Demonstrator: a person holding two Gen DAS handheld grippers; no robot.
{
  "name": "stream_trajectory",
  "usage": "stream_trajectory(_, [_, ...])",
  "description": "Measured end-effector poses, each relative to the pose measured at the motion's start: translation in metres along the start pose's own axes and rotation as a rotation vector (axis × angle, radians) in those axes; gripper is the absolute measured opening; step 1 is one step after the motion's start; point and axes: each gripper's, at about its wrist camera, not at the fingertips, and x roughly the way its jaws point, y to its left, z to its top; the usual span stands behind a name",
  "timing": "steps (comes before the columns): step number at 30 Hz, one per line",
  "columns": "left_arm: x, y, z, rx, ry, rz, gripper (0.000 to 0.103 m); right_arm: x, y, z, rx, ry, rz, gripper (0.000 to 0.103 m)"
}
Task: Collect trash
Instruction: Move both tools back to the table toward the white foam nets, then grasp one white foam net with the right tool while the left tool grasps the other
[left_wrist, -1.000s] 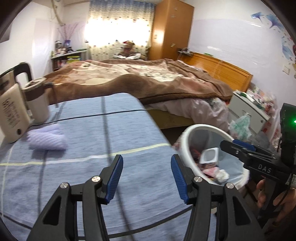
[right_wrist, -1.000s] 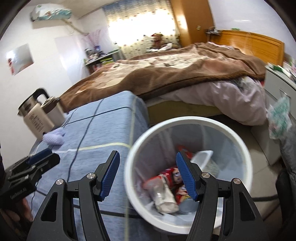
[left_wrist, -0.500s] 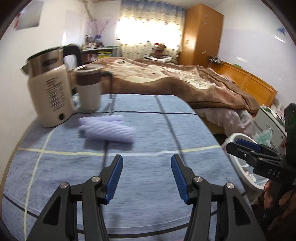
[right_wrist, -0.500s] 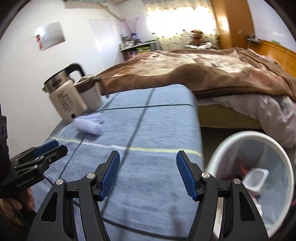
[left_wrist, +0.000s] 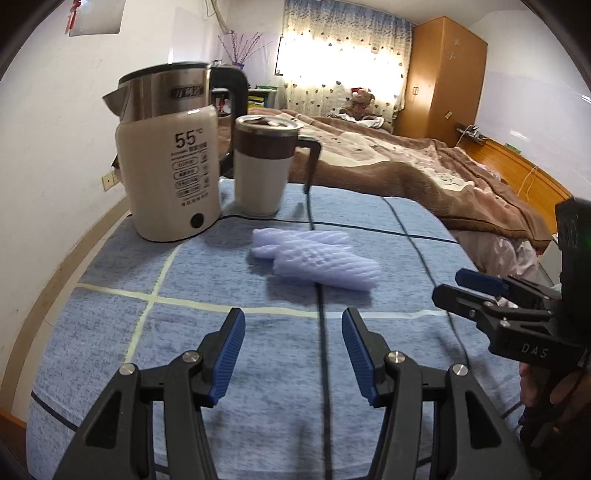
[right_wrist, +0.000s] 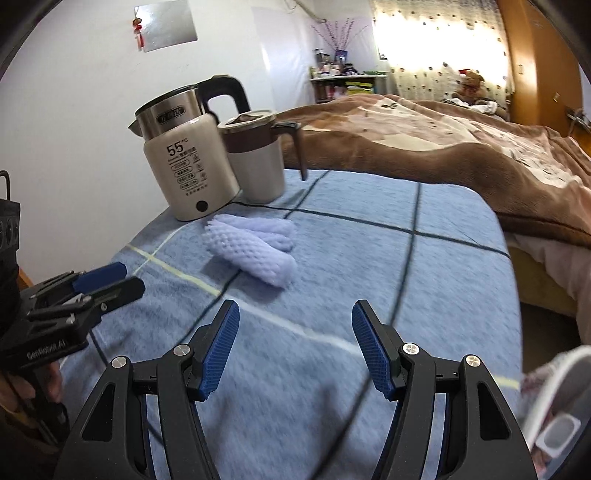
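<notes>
Two pale lilac foam fruit nets (left_wrist: 314, 260) lie touching each other on the blue checked worktop (left_wrist: 110, 332), ahead of both pairs of fingers and touched by neither. The left gripper (left_wrist: 291, 354) hovers above the cloth with its blue pads apart and nothing between them. The right gripper (right_wrist: 295, 349) likewise stands spread and empty, the nets ahead and slightly to its left. Beyond the nets stand a cream kettle (left_wrist: 171, 181) and a lidded mug (left_wrist: 264, 170). A white trash bin's (right_wrist: 546, 402) rim shows just right of the right fingers.
</notes>
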Motion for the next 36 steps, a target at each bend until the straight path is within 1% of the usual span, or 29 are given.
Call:
stream_trajectory(4, [0.011, 0.012, 0.006, -0.018, 0.008, -0.014, 0.057, 0.025, 0.012, 0.010, -0.065, 0.015, 0.003, 0.064])
stream_trajectory(6, [0.016, 0.019, 0.010, -0.031, 0.013, -0.026, 0.057, 0.035, 0.015, 0.014, -0.071, 0.020, 0.011, 0.064])
stream_trajectory(8, [0.020, 0.024, 0.014, -0.028, 0.016, -0.012, 0.057, 0.045, 0.017, 0.017, -0.072, 0.025, 0.019, 0.064])
stream_trajectory(11, [0.024, 0.035, 0.020, -0.041, 0.015, -0.010, 0.057, 0.062, 0.025, 0.022, -0.126, 0.045, 0.009, 0.064])
stream_trajectory(14, [0.029, 0.037, 0.024, -0.003, 0.009, 0.029, 0.057, 0.073, 0.032, 0.025, -0.172, 0.049, 0.014, 0.064])
stream_trajectory(17, [0.036, 0.041, 0.028, -0.027, 0.026, -0.016, 0.057, 0.085, 0.034, 0.026, -0.185, 0.080, 0.020, 0.063])
stream_trajectory(19, [0.040, 0.039, 0.030, -0.006, 0.024, 0.012, 0.057, 0.090, 0.034, 0.026, -0.183, 0.088, 0.021, 0.045])
stream_trajectory(20, [0.041, 0.038, 0.031, 0.002, 0.022, 0.014, 0.057, 0.092, 0.031, 0.026, -0.172, 0.095, 0.022, 0.036])
stream_trajectory(22, [0.044, 0.037, 0.033, -0.003, 0.028, -0.008, 0.059, 0.092, 0.026, 0.024, -0.153, 0.100, 0.030, 0.028])
stream_trajectory(23, [0.046, 0.037, 0.035, -0.002, 0.030, -0.012, 0.059, 0.091, 0.023, 0.024, -0.146, 0.101, 0.039, 0.023])
stream_trajectory(24, [0.049, 0.036, 0.036, 0.000, 0.032, -0.009, 0.060, 0.089, 0.020, 0.023, -0.140, 0.099, 0.040, 0.012])
stream_trajectory(28, [0.058, 0.034, 0.041, 0.021, 0.038, -0.021, 0.061, 0.079, 0.013, 0.020, -0.129, 0.101, 0.049, 0.011])
stream_trajectory(30, [0.064, 0.032, 0.045, 0.023, 0.047, -0.040, 0.061, 0.073, 0.008, 0.017, -0.125, 0.100, 0.041, 0.011])
stream_trajectory(32, [0.070, 0.029, 0.050, 0.039, 0.049, -0.039, 0.061, 0.065, -0.001, 0.013, -0.115, 0.111, 0.023, 0.011])
stream_trajectory(34, [0.076, 0.025, 0.053, 0.061, 0.051, -0.033, 0.062, 0.062, -0.011, 0.011, -0.078, 0.131, 0.003, 0.011])
stream_trajectory(35, [0.080, 0.022, 0.056, 0.076, 0.052, -0.039, 0.063, 0.059, -0.021, 0.011, -0.033, 0.144, -0.016, 0.011])
stream_trajectory(36, [0.083, 0.020, 0.059, 0.088, 0.050, -0.045, 0.063, 0.056, -0.027, 0.011, -0.005, 0.142, -0.014, 0.011])
